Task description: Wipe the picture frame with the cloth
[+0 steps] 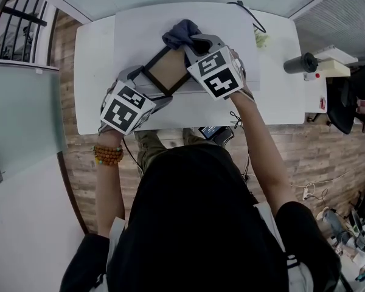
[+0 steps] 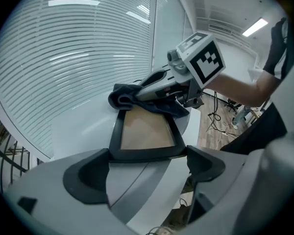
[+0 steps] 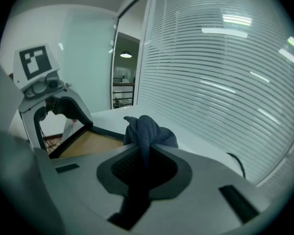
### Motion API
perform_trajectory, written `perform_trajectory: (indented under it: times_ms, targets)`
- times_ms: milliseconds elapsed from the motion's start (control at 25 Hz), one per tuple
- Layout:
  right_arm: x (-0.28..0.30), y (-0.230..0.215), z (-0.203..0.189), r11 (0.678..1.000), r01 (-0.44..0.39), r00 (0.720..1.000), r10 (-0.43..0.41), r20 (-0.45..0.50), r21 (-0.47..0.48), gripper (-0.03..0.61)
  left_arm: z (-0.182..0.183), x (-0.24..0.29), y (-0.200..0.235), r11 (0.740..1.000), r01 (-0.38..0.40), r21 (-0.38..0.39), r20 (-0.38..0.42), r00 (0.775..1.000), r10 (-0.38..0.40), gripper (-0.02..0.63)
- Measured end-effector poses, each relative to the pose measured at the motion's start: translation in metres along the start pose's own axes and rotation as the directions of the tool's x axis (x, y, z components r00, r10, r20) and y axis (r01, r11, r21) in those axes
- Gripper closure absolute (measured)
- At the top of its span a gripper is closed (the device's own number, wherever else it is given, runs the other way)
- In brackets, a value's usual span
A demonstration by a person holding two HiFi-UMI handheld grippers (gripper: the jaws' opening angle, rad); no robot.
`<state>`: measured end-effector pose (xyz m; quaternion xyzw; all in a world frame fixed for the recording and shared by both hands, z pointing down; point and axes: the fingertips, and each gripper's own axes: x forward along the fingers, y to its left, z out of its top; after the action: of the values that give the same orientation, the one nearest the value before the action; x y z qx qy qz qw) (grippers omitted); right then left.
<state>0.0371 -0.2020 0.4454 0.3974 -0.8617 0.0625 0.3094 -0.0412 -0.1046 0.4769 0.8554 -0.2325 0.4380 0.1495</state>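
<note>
The picture frame (image 1: 160, 72), black-rimmed with a tan inside, lies on the white table (image 1: 97, 72). My left gripper (image 1: 143, 79) grips the frame's near edge; in the left gripper view that edge (image 2: 147, 153) spans the gap between the two jaws of the left gripper (image 2: 147, 161). A dark blue cloth (image 1: 180, 33) is bunched in my right gripper (image 1: 198, 45), which is shut on it and rests it on the frame's far end. In the right gripper view the cloth (image 3: 149, 131) sticks up from the right gripper (image 3: 145, 155), beside the frame (image 3: 88, 143).
A black cylinder (image 1: 300, 62) and a white box (image 1: 334, 66) sit at the table's right end. A black cable (image 1: 250, 16) runs along the far right part. A wall of window blinds (image 3: 225, 72) lies behind the table. Wooden floor surrounds the table.
</note>
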Motion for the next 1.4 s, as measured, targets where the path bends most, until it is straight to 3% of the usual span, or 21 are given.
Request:
perform_trajectory:
  times_ms: [80,160,240,280,440,520,600,680,720,760,800,880,920,1000,1080,1200,1240,1320,1360,1400]
  targets:
    - [0.000,0.006,0.001,0.983,0.053,0.998,-0.057,-0.021,-0.174,0.549,0.000,0.001,-0.001,1.000,-0.003,0.001,-0.026,1.000,0.003,0.132]
    - [0.003,0.020,-0.001,0.927,0.072,0.995,-0.093,-0.041,-0.368,0.549,0.001,0.002,-0.002,1.000,-0.002,0.000,-0.047,0.999,0.002,0.132]
    - [0.008,0.038,-0.004,0.870,0.035,0.993,-0.084,-0.079,-0.493,0.549,0.001,0.002,-0.002,1.000,0.001,-0.003,-0.050,0.999,-0.002,0.132]
    - [0.010,0.048,-0.003,0.857,-0.004,0.994,-0.055,-0.098,-0.515,0.549,0.000,0.001,-0.002,1.000,0.001,-0.004,-0.048,0.999,-0.001,0.132]
    - [0.012,0.090,0.011,0.875,-0.226,0.974,0.194,-0.118,-0.429,0.551,0.000,0.001,0.000,1.000,-0.002,-0.007,-0.056,0.998,0.001,0.132]
    - [0.009,0.106,0.013,0.855,-0.317,0.948,0.287,-0.135,-0.411,0.551,-0.001,0.002,-0.001,1.000,0.002,-0.008,-0.070,0.998,-0.003,0.132]
    - [0.002,0.122,0.014,0.815,-0.426,0.904,0.398,-0.155,-0.393,0.549,-0.001,0.002,-0.001,1.000,0.002,-0.002,-0.087,0.996,-0.002,0.132]
    - [-0.008,0.133,0.020,0.768,-0.546,0.834,0.537,-0.127,-0.334,0.549,-0.002,0.001,-0.001,1.000,-0.004,0.010,-0.103,0.995,0.005,0.132]
    - [-0.013,0.132,0.027,0.758,-0.582,0.805,0.587,-0.082,-0.294,0.549,-0.002,0.001,0.000,1.000,-0.007,0.012,-0.109,0.994,0.008,0.132]
    - [-0.017,0.124,0.036,0.765,-0.589,0.796,0.605,-0.025,-0.259,0.549,-0.002,0.001,0.000,1.000,-0.009,0.011,-0.110,0.994,0.010,0.132]
    - [-0.020,0.110,0.045,0.789,-0.565,0.809,0.587,0.026,-0.240,0.548,-0.002,0.002,0.000,1.000,-0.009,0.008,-0.108,0.994,0.010,0.132]
    - [-0.023,0.075,0.052,0.847,-0.452,0.875,0.482,0.047,-0.280,0.548,0.000,0.003,-0.001,1.000,-0.009,0.002,-0.098,0.995,0.009,0.132]
    - [-0.023,0.059,0.047,0.857,-0.390,0.908,0.419,0.013,-0.337,0.545,0.001,0.003,-0.001,1.000,-0.010,-0.001,-0.094,0.995,0.010,0.132]
    - [-0.024,0.035,0.036,0.837,-0.315,0.946,0.316,-0.075,-0.447,0.489,0.002,0.003,-0.001,1.000,-0.009,-0.005,-0.093,0.996,0.008,0.132]
    - [-0.026,0.028,0.039,0.832,-0.301,0.952,0.293,-0.092,-0.466,0.441,0.002,0.002,0.000,1.000,-0.002,-0.009,-0.096,0.995,0.001,0.132]
    - [-0.021,0.044,0.055,0.864,-0.316,0.945,0.323,-0.051,-0.391,0.440,-0.001,0.001,0.000,1.000,0.006,-0.009,-0.108,0.994,-0.007,0.132]
    - [-0.013,0.052,0.049,0.852,-0.320,0.945,0.317,-0.078,-0.414,0.448,-0.001,0.001,0.000,1.000,0.006,-0.010,-0.112,0.994,-0.007,0.132]
    - [0.003,0.062,0.024,0.785,-0.308,0.951,0.267,-0.156,-0.538,0.503,0.000,0.002,-0.001,1.000,0.008,-0.015,-0.116,0.993,-0.010,0.132]
    - [0.006,0.060,0.016,0.769,-0.294,0.956,0.242,-0.166,-0.568,0.517,0.000,0.003,-0.002,1.000,0.010,-0.018,-0.115,0.993,-0.012,0.132]
    - [0.008,0.052,0.014,0.786,-0.271,0.962,0.219,-0.160,-0.556,0.517,0.001,0.003,-0.003,1.000,0.011,-0.020,-0.114,0.993,-0.013,0.132]
